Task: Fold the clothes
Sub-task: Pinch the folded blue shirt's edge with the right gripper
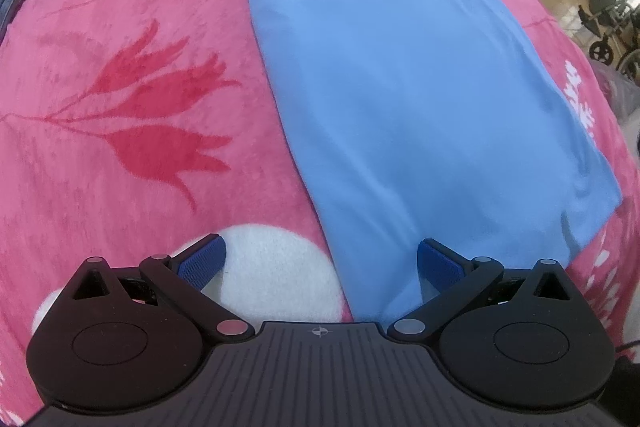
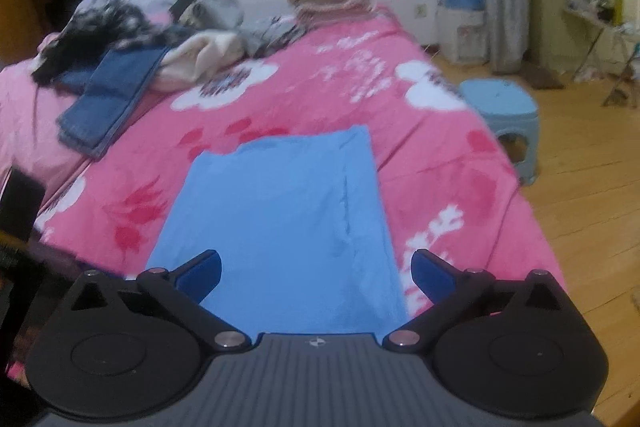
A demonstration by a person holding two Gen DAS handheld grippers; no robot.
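The blue garment (image 1: 420, 115) lay flat as a long folded rectangle on the pink blanket (image 1: 120, 67). Left gripper (image 1: 318, 261) and right gripper (image 2: 316, 275) hovered spread wide, holding nothing. Risk: plush nap could snag fingertips, dragging layers askew.

Bedroom (pink-blanketed bed (image 2: 400, 115), clothes pile (image 2: 132, 27))

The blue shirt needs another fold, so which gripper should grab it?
Probably the right gripper: both are open, but the blue shirt lies centred between its fingers, while the left gripper straddles only the shirt's edge.
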